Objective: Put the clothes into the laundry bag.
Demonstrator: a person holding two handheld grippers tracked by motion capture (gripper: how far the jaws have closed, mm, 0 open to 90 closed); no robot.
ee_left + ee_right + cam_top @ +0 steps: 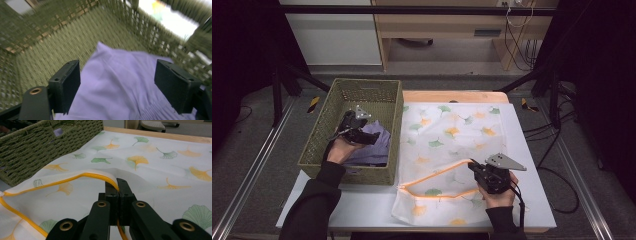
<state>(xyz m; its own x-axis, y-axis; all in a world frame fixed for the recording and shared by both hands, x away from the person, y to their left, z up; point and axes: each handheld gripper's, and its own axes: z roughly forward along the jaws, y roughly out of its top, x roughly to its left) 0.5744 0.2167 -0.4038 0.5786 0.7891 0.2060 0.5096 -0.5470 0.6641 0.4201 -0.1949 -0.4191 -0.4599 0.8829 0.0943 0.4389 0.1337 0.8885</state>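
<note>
A white mesh bag (pixel 452 135) printed with ginkgo leaves and edged in orange lies on the table. My right gripper (pixel 473 167) is shut on its orange-trimmed upper rim (pixel 100 175) and holds that rim lifted, so the mouth gapes toward the left. A lilac garment (pixel 374 145) lies inside the green woven basket (pixel 339 95). My left gripper (pixel 373 136) reaches down into the basket, open, its two black pads (pixel 66 86) wide apart on either side of the lilac garment (pixel 120 85) just above the cloth.
The basket stands at the table's left, tight against the bag's left edge. The table's front strip (pixel 362 205) is bare white. A wooden desk (pixel 437 25) and cables stand beyond the far edge.
</note>
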